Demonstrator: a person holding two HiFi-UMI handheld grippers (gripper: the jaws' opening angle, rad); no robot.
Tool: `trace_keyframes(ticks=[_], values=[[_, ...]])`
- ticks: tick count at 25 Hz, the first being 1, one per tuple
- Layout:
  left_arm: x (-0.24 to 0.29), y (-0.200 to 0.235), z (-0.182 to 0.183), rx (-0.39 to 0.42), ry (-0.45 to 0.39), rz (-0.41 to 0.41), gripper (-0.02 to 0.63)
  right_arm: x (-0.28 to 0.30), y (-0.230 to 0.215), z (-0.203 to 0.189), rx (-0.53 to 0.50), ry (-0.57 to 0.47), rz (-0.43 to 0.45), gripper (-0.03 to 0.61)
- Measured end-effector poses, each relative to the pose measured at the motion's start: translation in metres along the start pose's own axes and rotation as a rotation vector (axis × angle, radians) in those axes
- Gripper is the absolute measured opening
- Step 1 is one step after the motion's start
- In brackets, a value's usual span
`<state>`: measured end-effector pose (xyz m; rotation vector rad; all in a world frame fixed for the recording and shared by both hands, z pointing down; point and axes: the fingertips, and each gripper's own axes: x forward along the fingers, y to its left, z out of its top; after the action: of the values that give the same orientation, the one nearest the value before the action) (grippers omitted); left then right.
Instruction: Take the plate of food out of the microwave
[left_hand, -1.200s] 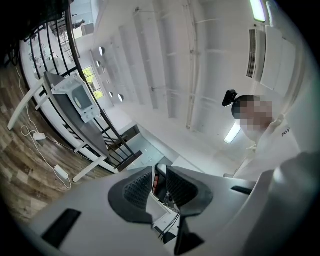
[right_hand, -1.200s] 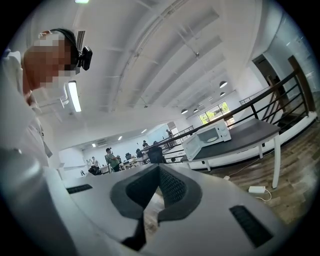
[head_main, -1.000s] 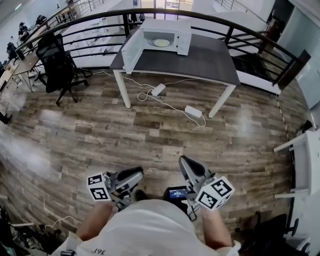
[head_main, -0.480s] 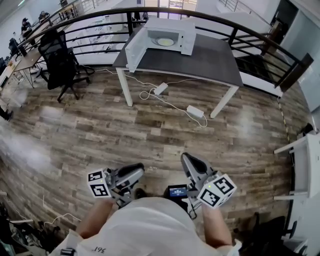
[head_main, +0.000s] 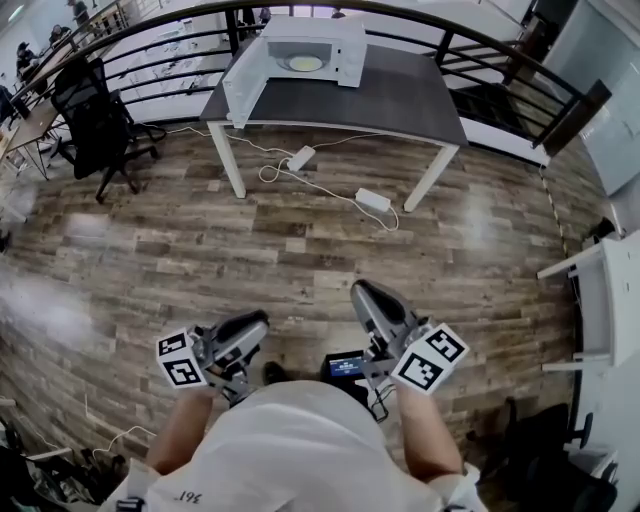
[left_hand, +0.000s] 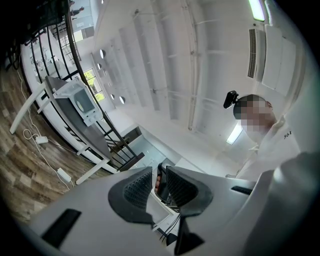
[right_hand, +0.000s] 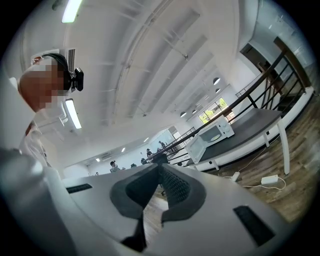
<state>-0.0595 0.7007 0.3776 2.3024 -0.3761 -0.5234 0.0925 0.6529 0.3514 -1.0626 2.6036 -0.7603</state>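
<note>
The white microwave (head_main: 300, 45) stands at the back left of a dark grey table (head_main: 400, 95), far ahead of me, with its door (head_main: 238, 88) swung open to the left. A pale plate of food (head_main: 305, 63) lies inside it. Both grippers are held low by the person's body, far from the table. My left gripper (head_main: 258, 323) is open with nothing between its pads (left_hand: 137, 187). My right gripper (head_main: 362, 293) is shut and empty, its tips meeting (right_hand: 159, 168). The microwave also shows small in the left gripper view (left_hand: 80, 100) and in the right gripper view (right_hand: 212, 134).
A stretch of wooden floor lies between me and the table. White power bricks (head_main: 372, 200) and cables lie on the floor under the table. A black office chair (head_main: 90, 110) stands to the left, a dark railing (head_main: 480, 55) runs behind the table, and white furniture (head_main: 600, 300) is at the right.
The view has swung: the table and microwave now sit further left and higher in the head view. Both grippers stay low by the body, their jaws unchanged.
</note>
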Motion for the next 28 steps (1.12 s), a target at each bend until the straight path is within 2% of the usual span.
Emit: trace_keyframes(ticks=[3,8,28], values=[[-0.002,0.000,-0.001,-0.003,0.002,0.000,0.091,-0.002,-0.001,-0.001,-0.014,-0.005,-0.023,0.001],[-0.002,0.003,-0.002,-0.012,0.001,0.001,0.091,-0.007,-0.008,0.002,-0.027,-0.018,-0.067,0.049],[-0.012,0.010,0.007,-0.043,0.044,-0.015,0.091,-0.011,-0.010,-0.008,-0.019,-0.009,-0.174,0.051]])
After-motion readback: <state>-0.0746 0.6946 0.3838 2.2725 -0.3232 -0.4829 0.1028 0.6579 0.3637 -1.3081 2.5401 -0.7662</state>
